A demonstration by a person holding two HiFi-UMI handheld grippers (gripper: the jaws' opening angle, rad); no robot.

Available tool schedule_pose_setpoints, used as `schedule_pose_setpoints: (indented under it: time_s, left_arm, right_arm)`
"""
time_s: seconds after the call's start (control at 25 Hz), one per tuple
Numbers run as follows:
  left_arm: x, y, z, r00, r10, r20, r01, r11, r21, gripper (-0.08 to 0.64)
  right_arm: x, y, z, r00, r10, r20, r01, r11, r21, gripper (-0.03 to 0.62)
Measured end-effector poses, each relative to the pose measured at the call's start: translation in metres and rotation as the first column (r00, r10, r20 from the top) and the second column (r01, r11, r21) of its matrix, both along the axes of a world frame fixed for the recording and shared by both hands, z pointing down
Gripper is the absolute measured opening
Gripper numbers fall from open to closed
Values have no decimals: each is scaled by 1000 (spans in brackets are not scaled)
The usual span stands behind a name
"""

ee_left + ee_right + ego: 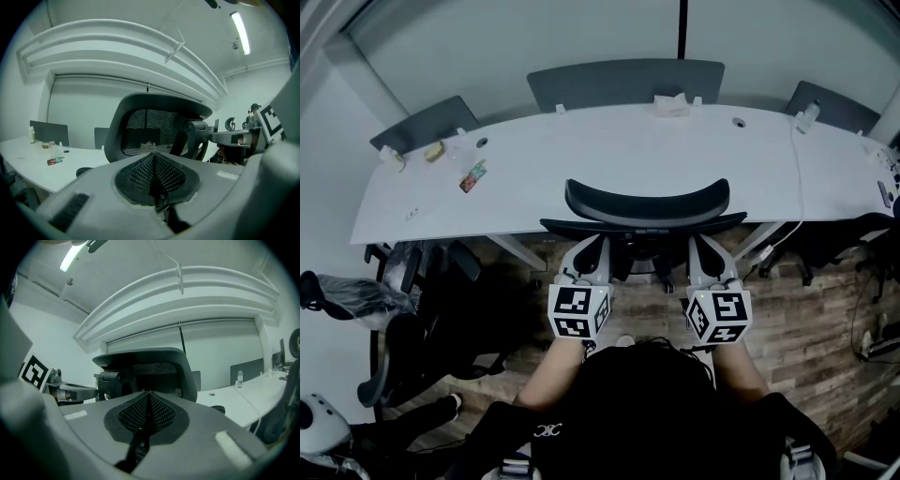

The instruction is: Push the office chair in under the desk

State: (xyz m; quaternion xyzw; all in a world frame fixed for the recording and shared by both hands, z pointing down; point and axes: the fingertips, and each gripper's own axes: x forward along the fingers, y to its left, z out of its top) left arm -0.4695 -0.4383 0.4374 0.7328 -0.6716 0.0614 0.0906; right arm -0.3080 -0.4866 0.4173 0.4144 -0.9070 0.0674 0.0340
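Long white desk (581, 178), wood-plank floor (806, 319), pale walls. office chair (647, 202) back at desk's near edge. left gripper (154, 161) & right gripper (149, 399) both closed, nothing btwn jaws, just behind chair. Ceiling light (240, 30) only in gripper views; floor only in head view

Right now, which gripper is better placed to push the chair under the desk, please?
Neither clearly: the left gripper and right gripper, both shut, sit evenly either side behind the office chair back, so probably push with both.
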Motion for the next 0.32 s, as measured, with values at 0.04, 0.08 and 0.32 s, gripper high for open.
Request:
schedule_pose_setpoints:
  time_s: [0.04, 0.08, 0.32]
  left_arm:
    - [0, 1, 1, 1000, 1, 1, -1, 1000, -3, 6]
    - [0, 1, 2, 1000, 4, 4, -4, 1000, -5, 6]
    - [4, 5, 5, 999, 25, 21, -24, 1000, -17, 6]
  right_arm:
    - [0, 1, 0, 1000, -2, 2, 2, 1000, -2, 6]
    - [-1, 2, 1, 1000, -3, 2, 3, 1000, -3, 6]
    - [-5, 10, 3, 1000, -21, -12, 21, 1000, -4, 6]
